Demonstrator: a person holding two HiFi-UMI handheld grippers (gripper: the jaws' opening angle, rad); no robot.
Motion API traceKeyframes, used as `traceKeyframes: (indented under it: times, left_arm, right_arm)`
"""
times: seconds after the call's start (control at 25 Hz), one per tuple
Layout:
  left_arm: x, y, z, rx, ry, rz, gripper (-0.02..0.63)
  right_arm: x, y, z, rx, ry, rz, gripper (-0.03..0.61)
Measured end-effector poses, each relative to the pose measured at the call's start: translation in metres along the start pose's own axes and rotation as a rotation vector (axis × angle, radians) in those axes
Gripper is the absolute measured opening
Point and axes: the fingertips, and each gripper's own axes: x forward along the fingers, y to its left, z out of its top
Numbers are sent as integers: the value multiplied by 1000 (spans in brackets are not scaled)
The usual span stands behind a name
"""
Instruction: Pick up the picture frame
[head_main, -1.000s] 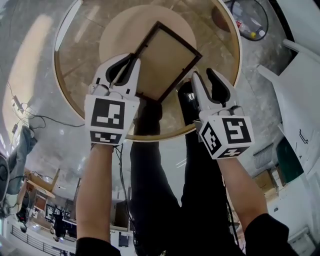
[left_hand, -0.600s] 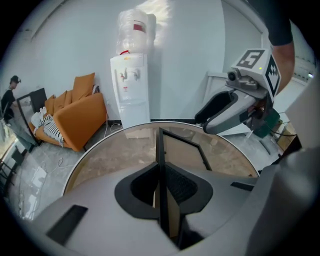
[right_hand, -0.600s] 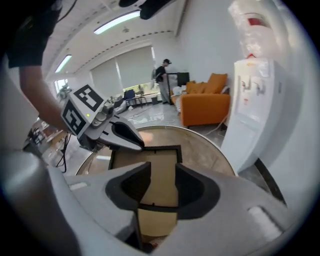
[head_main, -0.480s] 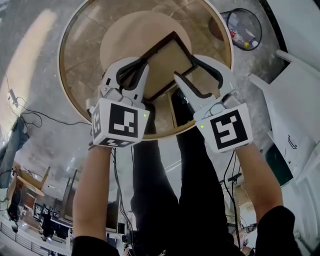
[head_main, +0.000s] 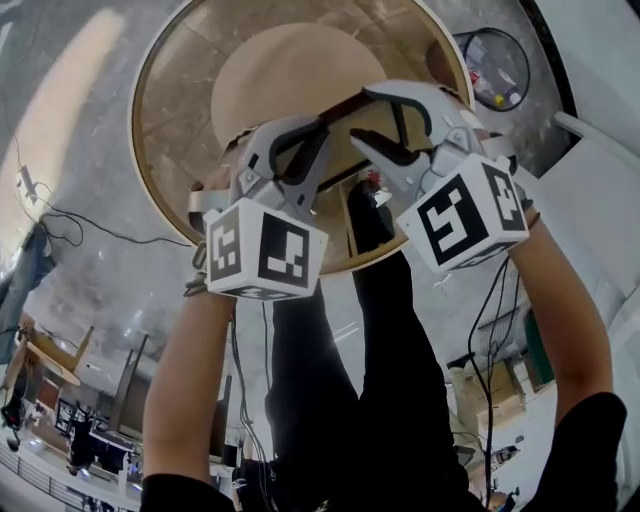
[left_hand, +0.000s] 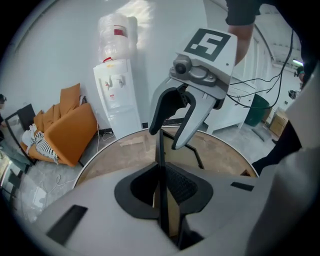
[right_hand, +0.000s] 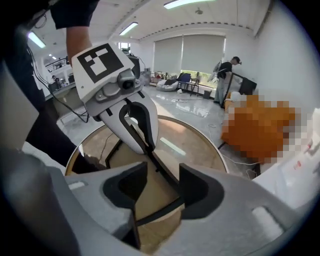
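Lift under way: left tongs (left_hand: 161, 187) clamped on the picture frame (left_hand: 159, 155), which is tipped on edge over the round surface (head_main: 180, 120). Right tongs (right_hand: 162, 192) wide apart, just been opening, frame corner between them but not gripped. Next, probably: close right to steady it. A second ago the frame lay flatter and lower.

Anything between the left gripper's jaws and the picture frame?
Nothing; left gripper view shows the left gripper clamped directly on the picture frame edge.

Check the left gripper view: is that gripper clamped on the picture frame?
Yes: the left gripper presses its pads on both sides of the picture frame, seen edge-on.
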Motion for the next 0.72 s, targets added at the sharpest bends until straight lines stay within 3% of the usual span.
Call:
traceKeyframes:
  times: [0.16,0.24,0.4,0.72]
  left_arm:
    - [-2,-9,8,79,6,-37,55]
    - [-4,-12,13,79,15,-47,55]
    - [-9,-10,9,67,25,-65,55]
    - [-17,-18,15,150,31,-81,55]
  right_arm:
    - [14,9,-2,-106,40,91,198]
    - [19,14,-2,-141,55,130,198]
    - [26,21,2,-174,62,183,198]
    - [26,39,-3,-172,126,319,196]
